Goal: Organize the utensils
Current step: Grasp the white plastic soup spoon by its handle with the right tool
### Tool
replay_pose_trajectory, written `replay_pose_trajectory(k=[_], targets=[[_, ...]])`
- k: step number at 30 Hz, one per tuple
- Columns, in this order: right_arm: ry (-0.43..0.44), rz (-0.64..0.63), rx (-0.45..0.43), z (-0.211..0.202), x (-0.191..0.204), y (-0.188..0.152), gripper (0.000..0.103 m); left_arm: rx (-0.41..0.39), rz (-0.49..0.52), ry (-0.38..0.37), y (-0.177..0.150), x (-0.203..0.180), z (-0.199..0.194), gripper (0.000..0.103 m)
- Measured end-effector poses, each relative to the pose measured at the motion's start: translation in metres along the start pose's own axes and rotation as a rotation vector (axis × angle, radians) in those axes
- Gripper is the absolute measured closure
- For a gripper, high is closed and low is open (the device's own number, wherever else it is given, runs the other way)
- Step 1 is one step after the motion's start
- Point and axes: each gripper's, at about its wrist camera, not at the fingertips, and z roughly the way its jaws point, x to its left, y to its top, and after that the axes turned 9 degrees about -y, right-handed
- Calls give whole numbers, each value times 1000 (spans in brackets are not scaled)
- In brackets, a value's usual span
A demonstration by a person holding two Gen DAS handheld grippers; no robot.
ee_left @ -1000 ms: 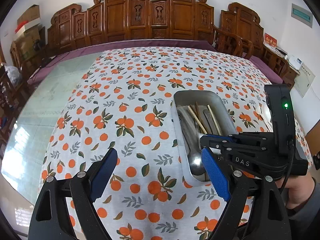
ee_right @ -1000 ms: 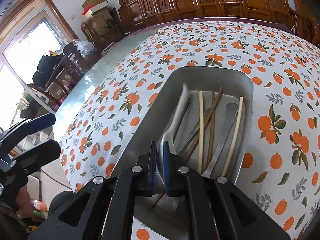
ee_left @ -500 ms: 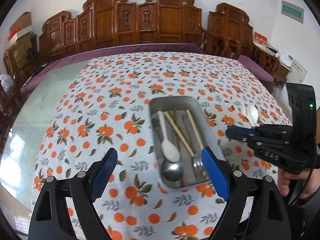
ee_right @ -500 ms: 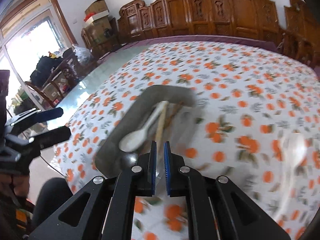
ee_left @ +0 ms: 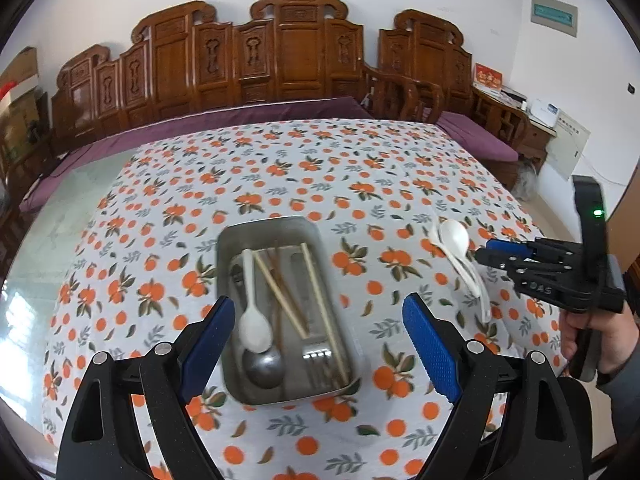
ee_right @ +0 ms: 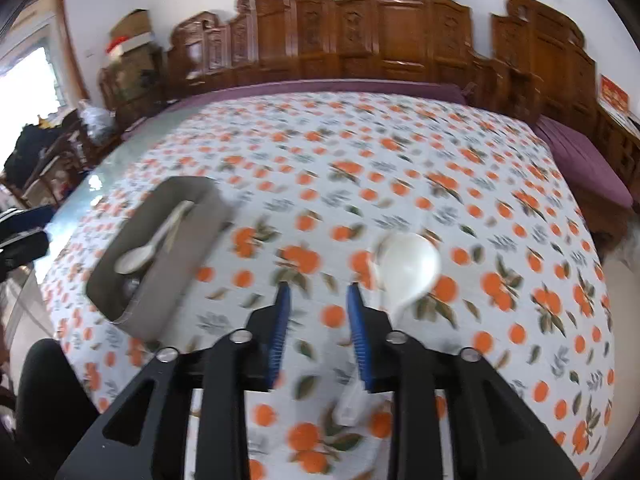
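Nearby, glossy white spoon (ee_right: 408, 264) on cloth (ee_right: 400, 168)

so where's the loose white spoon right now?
The white spoon lies on the orange-print tablecloth, to the right of the metal tray in the left wrist view, just beyond the empty, opening right claw.

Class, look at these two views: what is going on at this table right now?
A person is sorting utensils with a handheld gripper in each hand. The metal tray holds a white spoon, chopsticks, a metal spoon and a fork. White spoons lie on the cloth to the tray's right. The right gripper is opening just beside them with nothing between its fingers. The left gripper hangs open over the tray, empty.
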Motion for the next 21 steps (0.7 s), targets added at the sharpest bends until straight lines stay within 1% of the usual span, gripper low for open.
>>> replay_pose_trajectory(k=[5,8,14,15,16,17,21], targets=[[9,67,57,21,-23,-15,65,8,33,-15,3,-21,7,21],[15,94,87,31,-29,-22,65,17,45,-27,3,-32,12,21],[57,143,132,46,-33,-28,65,36,64,-47,6,-52,25,21],[66,149,138,48,-34,-29,67,39,67,-49,6,-54,28,21],[73,150,144,49,-33,-29,75,43,72,-52,7,-57,30,21],[76,150,149,50,-34,-29,80,47,76,-54,7,-60,33,21],[94,156,164,49,-36,-30,93,63,82,-67,9,-69,43,21]])
